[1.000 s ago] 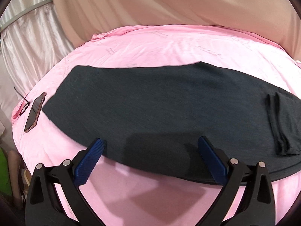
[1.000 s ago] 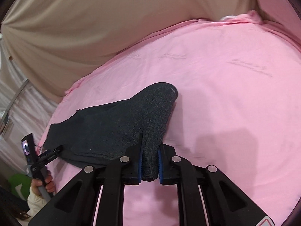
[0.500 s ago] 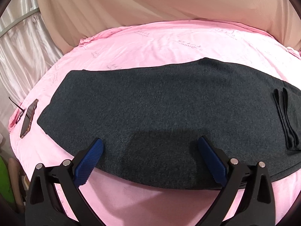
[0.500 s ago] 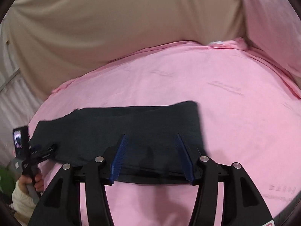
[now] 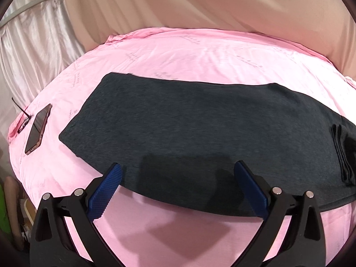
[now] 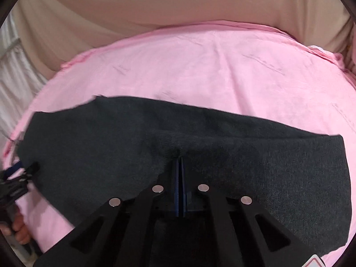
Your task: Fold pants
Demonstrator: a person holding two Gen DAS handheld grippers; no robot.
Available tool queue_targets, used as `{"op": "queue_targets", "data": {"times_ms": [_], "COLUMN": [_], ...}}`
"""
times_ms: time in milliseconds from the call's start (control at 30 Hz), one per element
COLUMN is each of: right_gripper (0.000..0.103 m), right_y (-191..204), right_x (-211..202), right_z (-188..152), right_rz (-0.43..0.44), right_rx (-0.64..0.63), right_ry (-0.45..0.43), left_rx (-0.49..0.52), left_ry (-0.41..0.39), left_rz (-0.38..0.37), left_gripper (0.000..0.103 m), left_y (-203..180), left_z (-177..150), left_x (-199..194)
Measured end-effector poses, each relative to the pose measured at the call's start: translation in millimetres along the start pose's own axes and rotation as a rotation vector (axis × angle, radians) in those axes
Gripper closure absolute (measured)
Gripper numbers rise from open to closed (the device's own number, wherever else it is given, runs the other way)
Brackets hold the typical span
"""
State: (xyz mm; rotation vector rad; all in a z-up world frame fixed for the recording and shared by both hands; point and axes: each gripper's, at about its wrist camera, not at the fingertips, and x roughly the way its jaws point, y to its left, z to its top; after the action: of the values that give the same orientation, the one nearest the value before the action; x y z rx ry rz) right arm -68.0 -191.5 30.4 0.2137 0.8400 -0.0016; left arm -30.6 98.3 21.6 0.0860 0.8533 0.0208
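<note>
Dark grey pants [image 5: 189, 133] lie flat across a pink bed sheet [image 5: 200, 62]. In the left wrist view my left gripper [image 5: 178, 173] is open, its blue pads over the near edge of the pants, holding nothing. A folded ridge of cloth [image 5: 341, 153] lies at the right end. In the right wrist view the pants [image 6: 278, 155] spread wide under my right gripper [image 6: 179, 159], whose blue pads are closed together at a raised pucker of the cloth. Whether cloth is pinched between them is hard to see. The left gripper [image 6: 15, 178] shows at the far left edge.
A phone [image 5: 37, 129] and thin-framed glasses [image 5: 22, 118] lie on the sheet left of the pants. Beige curtain [image 5: 200, 11] hangs behind the bed. The sheet's rounded edge drops away at the left and front. A hand [image 6: 20, 229] grips the left tool.
My right gripper let go of the folded cloth, opened, then moved onto the flat pants and closed. My left gripper stayed open and drew back slightly.
</note>
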Motion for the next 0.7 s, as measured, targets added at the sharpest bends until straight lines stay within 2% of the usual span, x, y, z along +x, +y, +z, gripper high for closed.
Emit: {"op": "queue_targets", "data": {"times_ms": [67,100,167,200,233,267,300,367,400,467,567,633,667,700], "right_gripper": [0.100,0.100,0.098,0.098,0.097,0.091,0.078,0.061,0.058,0.058,0.058,0.059,0.066,0.089], "right_y": [7.5,10.3,13.6,12.6,12.0,11.7,10.6,14.2,18.8,27.6,34.7,29.4,27.5,25.5], "right_x": [-4.0,7.1,31.3,27.9,21.4,13.7,1.4,-16.8,-25.0,-27.6,-14.7,-8.1,-8.2,-8.3], "right_z": [4.3,4.6,-2.7,-3.7,-5.8,-7.7,-9.9,-16.2,-23.1,-35.3,-50.4,-55.1,-54.3,-51.8], "right_rz": [0.037,0.046,0.008,0.009,0.012,0.022,0.039,0.046,0.059,0.066,-0.053,-0.053,-0.046,-0.048], "right_rx": [-0.026,-0.037,-0.059,-0.059,-0.050,-0.038,-0.032,-0.059,-0.090,-0.142,-0.224,-0.218,-0.203,-0.190], "right_ry": [-0.010,0.021,0.090,0.048,0.050,0.054,0.040,0.025,0.033,0.064,0.090,0.072,0.067,0.068], "left_rx": [-0.024,-0.034,-0.061,-0.076,-0.085,-0.094,-0.104,-0.124,-0.130,-0.149,-0.167,-0.180,-0.182,-0.182], "left_ry": [0.010,0.016,0.035,0.044,0.047,0.046,0.039,0.022,0.020,0.028,0.054,0.061,0.062,0.065], "left_rz": [-0.010,-0.019,-0.043,-0.058,-0.066,-0.073,-0.075,-0.071,-0.071,-0.077,-0.082,-0.080,-0.080,-0.080], "left_gripper": [0.005,0.005,0.005,0.005,0.005,0.005,0.005,0.005,0.005,0.005,0.005,0.005,0.005,0.005], "left_y": [8.2,11.2,17.9,21.7,25.6,30.9,38.5,52.9,57.6,69.2,76.7,79.1,79.4,80.1], "left_z": [1.1,1.8,3.4,4.6,5.5,6.6,7.7,8.5,8.7,8.8,9.6,9.6,9.4,9.2], "left_x": [5.2,7.9,13.7,15.3,15.1,13.7,11.5,8.2,7.7,8.0,12.6,14.7,14.7,14.7]}}
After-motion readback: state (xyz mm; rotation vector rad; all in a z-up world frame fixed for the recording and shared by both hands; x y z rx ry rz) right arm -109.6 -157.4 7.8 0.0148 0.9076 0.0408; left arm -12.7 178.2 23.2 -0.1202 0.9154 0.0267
